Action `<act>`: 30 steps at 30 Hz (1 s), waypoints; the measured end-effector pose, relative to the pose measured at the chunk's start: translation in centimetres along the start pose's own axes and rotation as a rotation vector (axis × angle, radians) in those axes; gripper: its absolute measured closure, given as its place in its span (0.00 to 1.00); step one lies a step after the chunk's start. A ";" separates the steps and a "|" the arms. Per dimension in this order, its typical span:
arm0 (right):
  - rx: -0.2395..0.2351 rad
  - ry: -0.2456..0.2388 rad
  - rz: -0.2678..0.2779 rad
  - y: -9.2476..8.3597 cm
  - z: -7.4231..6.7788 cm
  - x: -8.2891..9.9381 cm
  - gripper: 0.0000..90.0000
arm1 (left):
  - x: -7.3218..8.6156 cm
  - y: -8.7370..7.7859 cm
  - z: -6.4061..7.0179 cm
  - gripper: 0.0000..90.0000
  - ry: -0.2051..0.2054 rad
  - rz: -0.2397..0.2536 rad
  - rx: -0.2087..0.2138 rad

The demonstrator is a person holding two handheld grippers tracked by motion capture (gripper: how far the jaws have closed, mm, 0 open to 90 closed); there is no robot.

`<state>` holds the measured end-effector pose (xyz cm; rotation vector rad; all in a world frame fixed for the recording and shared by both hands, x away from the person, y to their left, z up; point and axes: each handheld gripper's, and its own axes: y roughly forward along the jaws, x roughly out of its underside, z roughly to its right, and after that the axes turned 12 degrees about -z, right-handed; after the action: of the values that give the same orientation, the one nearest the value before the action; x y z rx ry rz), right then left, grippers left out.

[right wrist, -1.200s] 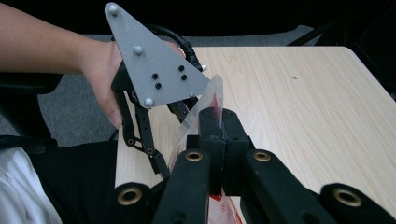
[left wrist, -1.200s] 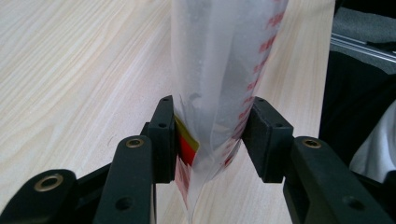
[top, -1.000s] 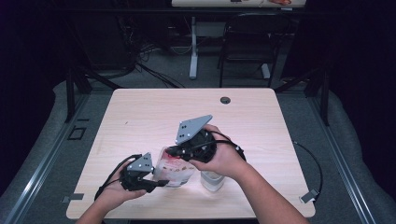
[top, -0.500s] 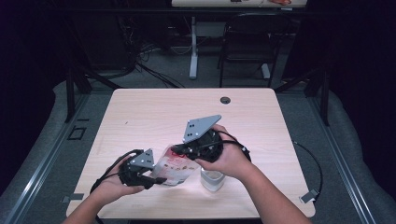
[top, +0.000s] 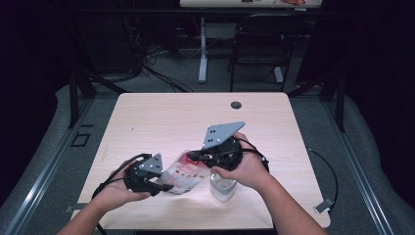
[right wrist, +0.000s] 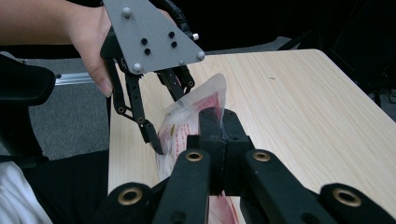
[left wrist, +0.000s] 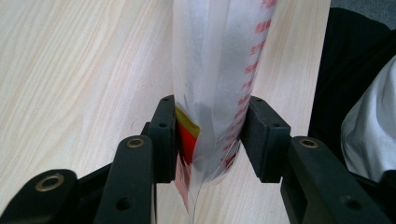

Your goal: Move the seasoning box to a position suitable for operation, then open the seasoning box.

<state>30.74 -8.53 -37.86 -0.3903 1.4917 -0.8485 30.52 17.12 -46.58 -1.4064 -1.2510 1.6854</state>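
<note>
Pouch (top: 185,172) sits between the two claws, above the worktop (top: 161,122) near its front edge. Left claw (top: 166,186) is at the pouch's left end, pouch between its jaws. Right claw (top: 192,156) is on the pouch's right upper edge. Small container (top: 222,187) stands on the worktop just below the right claw, right of the pouch.
</note>
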 end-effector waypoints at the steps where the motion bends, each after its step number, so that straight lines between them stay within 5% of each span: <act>1: 0.000 0.000 0.000 0.0 0.0 0.0 1.00 | 0.0 0.0 0.0 0.66 0.002 -0.001 0.000; 30: -0.001 0.051 0.041 0.4 0.6 1.9 1.00 | 0.2 -1.6 -0.6 0.68 0.008 -0.060 -0.014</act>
<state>31.17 -9.72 -39.45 -0.3395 1.5424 -0.8305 30.81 18.10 -45.17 -1.3689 -1.2901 1.6330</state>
